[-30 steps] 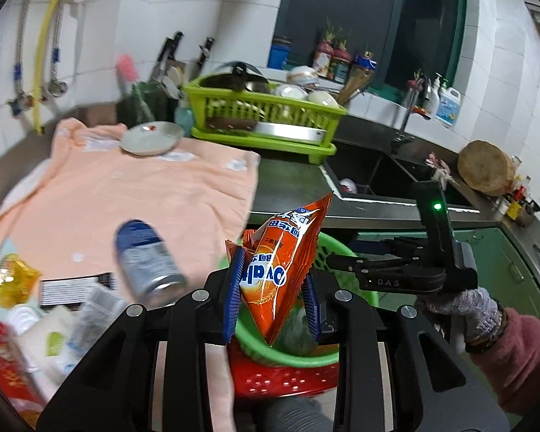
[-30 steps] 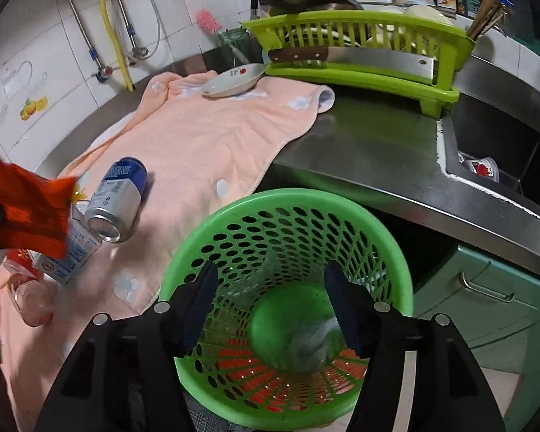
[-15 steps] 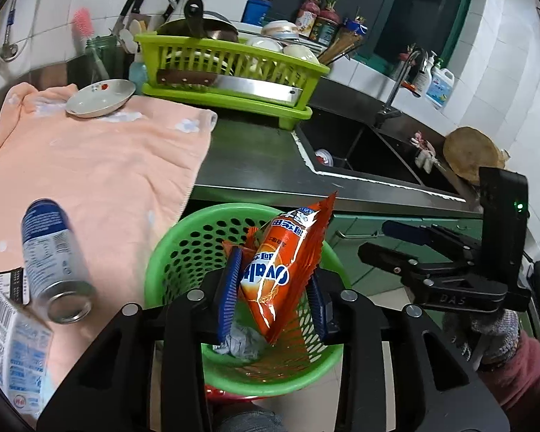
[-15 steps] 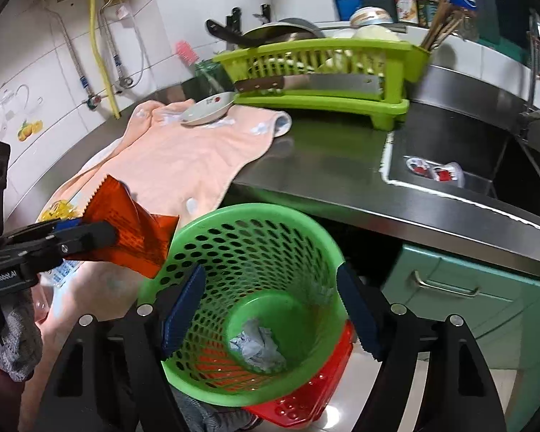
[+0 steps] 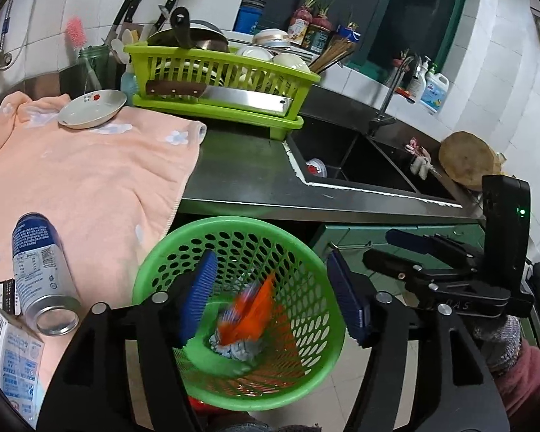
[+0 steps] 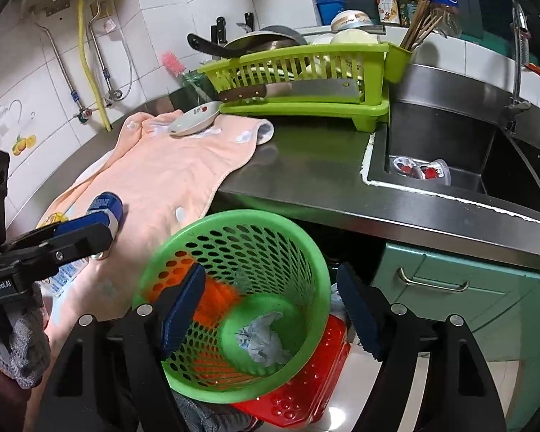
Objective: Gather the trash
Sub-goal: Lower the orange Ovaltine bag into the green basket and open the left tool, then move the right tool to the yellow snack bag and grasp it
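- Left wrist view alone showed the orange snack bag [image 5: 250, 309], blurred, inside the green basket [image 5: 183, 252]; the left tool [image 5: 273, 295], jaws just opened, stood spread and empty.
- Right wrist view alone showed a red basket [image 6: 306, 388] beneath; the right tool [image 6: 270, 309] stood spread around the rim.
- A blue can [image 5: 39, 270] lay on the worktop [image 5: 241, 180] at 9 o'clock.

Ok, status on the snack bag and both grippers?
Left gripper jaws just opened, empty. Orange snack bag dropping into green basket. Right gripper open, empty. Nothing blocking.

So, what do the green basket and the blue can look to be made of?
Green basket: moulded plastic, it seems, glossy, with evenly perforated walls. Blue can: probably thin metal, with a printed label and a bare silver rim at its open end.
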